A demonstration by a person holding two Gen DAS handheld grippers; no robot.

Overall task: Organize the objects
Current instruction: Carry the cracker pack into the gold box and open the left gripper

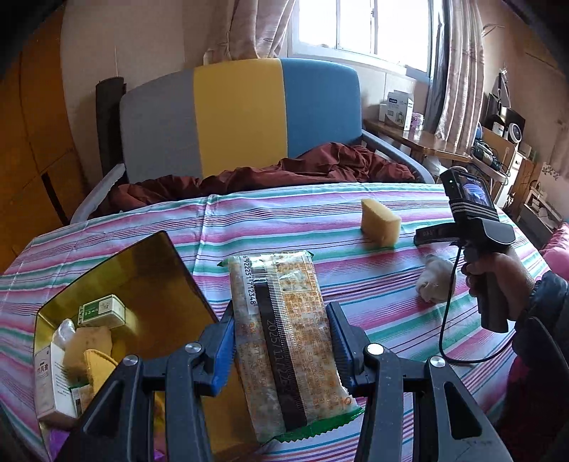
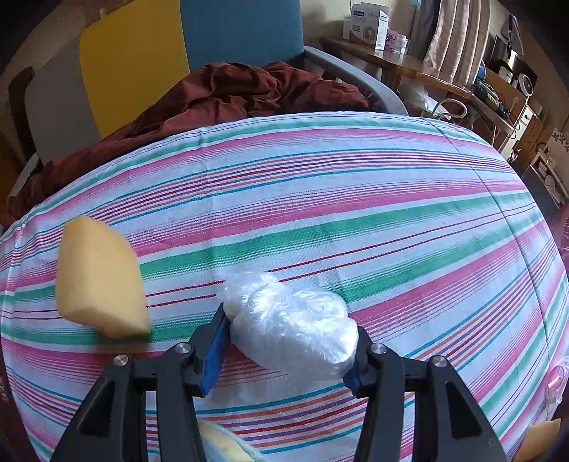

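Left claw [image 1: 281, 341] is clamped on a snack packet [image 1: 281, 341]; right claw [image 2: 288, 341] pinches a plastic bag [image 2: 291, 327], whose slippery film could be lost.

bright window [image 1: 362, 25], tricolour chair [image 1: 238, 117]

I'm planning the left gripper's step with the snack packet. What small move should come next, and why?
Probably swing the left gripper left and release over the gold tin. Its jaws already clamp the snack packet, and the open tin beside it already holds boxes and a sponge.
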